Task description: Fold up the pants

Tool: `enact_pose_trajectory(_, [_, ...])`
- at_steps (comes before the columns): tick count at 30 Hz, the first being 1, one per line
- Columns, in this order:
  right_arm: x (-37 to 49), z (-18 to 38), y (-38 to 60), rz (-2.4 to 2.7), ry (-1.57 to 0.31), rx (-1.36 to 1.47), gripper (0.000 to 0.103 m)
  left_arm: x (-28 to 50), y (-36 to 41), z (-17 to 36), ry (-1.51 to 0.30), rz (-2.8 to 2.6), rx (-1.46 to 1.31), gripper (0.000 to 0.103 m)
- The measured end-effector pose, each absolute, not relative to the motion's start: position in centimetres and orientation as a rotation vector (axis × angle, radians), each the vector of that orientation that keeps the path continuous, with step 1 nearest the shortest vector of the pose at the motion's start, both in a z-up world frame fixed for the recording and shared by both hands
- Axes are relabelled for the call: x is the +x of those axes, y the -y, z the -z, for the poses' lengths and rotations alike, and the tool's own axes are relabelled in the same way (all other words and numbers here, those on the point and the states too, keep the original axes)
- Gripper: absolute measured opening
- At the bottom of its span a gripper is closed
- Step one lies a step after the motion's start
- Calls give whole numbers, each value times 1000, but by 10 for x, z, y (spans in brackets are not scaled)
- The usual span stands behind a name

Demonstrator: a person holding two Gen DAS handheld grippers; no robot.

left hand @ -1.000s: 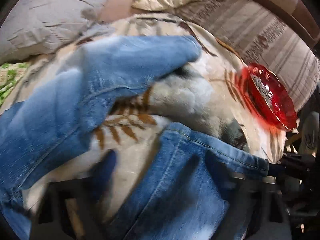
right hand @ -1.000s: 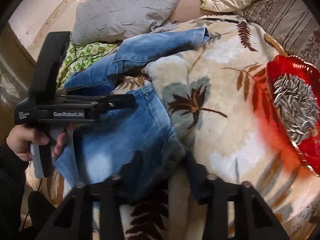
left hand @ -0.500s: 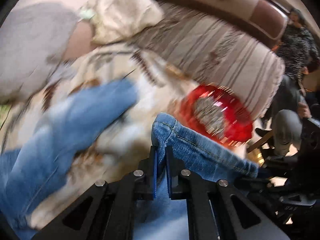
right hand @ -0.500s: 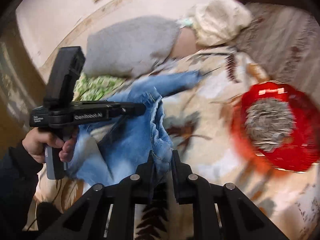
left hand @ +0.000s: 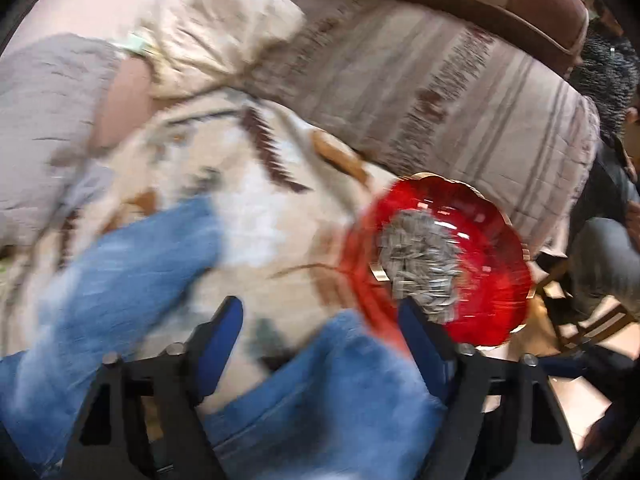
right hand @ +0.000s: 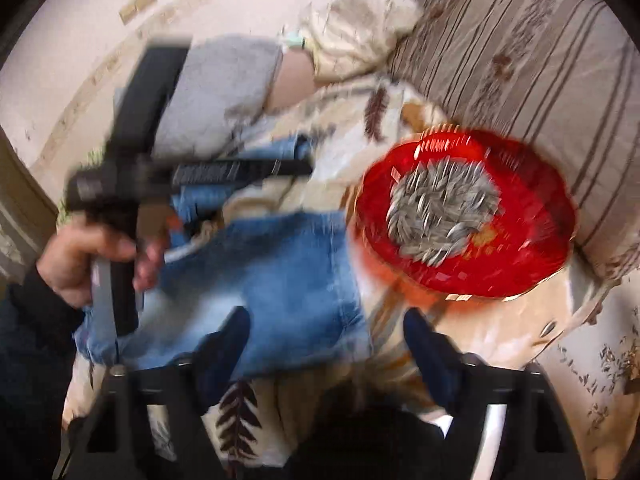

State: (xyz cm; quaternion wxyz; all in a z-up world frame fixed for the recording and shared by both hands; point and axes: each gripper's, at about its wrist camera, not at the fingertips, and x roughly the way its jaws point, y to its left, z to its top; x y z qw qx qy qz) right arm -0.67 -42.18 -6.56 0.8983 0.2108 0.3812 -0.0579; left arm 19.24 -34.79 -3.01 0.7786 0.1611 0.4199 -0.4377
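Blue denim pants [right hand: 276,280] lie on a cream blanket with brown leaf prints [left hand: 264,216]. In the left wrist view the waist part [left hand: 332,384] lies between and below my open left gripper [left hand: 320,320], and one leg [left hand: 120,272] stretches to the left. My right gripper [right hand: 326,340] is open above the edge of the denim, holding nothing. The left gripper's body [right hand: 192,172], held by a hand, shows in the right wrist view above the pants. Both views are blurred by motion.
A red glass dish [left hand: 492,264] of sunflower seeds sits on the blanket at the right, close to the pants; it also shows in the right wrist view [right hand: 532,216]. A grey pillow [left hand: 44,120], a cream pillow [left hand: 224,40] and a striped cushion [left hand: 460,96] lie behind. A person sits at the far right [left hand: 608,240].
Both grippers were shut on the pants' waist half a second ago and have opened, letting the denim drop onto the blanket. Both have drawn back a little.
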Motion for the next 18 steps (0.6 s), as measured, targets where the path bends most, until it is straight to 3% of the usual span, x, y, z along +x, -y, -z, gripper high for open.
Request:
enact_pose_trajectory(9, [19, 52, 397, 47, -752, 390, 82, 215, 219, 7, -936, 741, 275, 82])
enact_pose_trajectory(18, [81, 47, 367, -28, -768, 289, 82, 225, 128, 17, -938, 591, 162, 82])
